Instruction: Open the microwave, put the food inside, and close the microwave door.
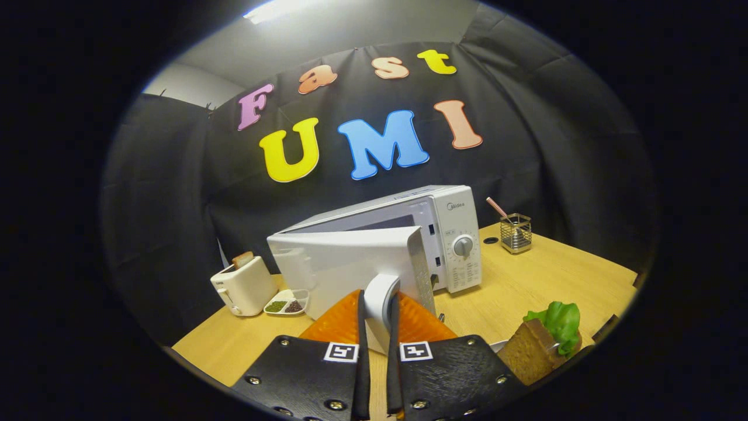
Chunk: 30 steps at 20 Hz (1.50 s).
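Tool (378,310) pinching door handle (383,298), microwave (444,234) half open; best pull along the hinge arc, grip steady, until fully wide.

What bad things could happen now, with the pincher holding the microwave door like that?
1. The gripper pinches only the narrow white handle of the door, so its fingers might slip off mid-swing.
2. The half-open door reaches out toward the small dish and the toaster; swinging wider, it could perhaps bump them.
3. The food sits near the table edge, so a careless move might knock it off.
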{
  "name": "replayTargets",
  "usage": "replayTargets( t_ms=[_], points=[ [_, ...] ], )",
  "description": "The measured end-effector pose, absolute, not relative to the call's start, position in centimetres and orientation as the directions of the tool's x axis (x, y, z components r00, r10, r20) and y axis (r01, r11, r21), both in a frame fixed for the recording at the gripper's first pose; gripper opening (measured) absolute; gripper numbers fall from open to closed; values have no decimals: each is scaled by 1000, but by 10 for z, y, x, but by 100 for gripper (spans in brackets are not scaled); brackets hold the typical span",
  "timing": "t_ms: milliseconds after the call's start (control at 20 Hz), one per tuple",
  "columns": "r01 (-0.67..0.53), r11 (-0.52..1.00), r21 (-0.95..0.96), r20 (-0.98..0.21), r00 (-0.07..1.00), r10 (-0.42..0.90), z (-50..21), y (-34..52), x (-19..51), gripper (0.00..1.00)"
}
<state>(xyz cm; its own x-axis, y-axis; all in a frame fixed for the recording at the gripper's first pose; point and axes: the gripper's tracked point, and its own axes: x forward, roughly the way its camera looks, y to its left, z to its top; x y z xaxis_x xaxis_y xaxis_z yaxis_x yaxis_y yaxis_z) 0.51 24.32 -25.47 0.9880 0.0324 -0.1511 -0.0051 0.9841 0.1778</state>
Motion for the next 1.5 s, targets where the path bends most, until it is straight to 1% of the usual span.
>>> replayTargets(
  t_ms=[300,350,600,700,800,900,1100,1250,1500],
  points=[
    [-107,980,167,-147,980,132,-261,280,-20,12],
    [-130,978,161,-149,977,154,-262,287,-25,15],
    [-214,969,120,-148,962,231,-268,321,-48,15],
    [-232,968,98,-151,958,245,-273,333,-59,15],
    [-251,967,47,-122,959,255,-271,345,-69,15],
    [-280,959,38,-117,952,283,-276,359,-74,15],
    [-295,955,40,-125,946,298,-283,378,-76,15],
    [-285,958,35,-122,950,287,-283,389,-77,15],
    [-314,949,41,-127,940,317,-284,420,-88,15]
  ],
)
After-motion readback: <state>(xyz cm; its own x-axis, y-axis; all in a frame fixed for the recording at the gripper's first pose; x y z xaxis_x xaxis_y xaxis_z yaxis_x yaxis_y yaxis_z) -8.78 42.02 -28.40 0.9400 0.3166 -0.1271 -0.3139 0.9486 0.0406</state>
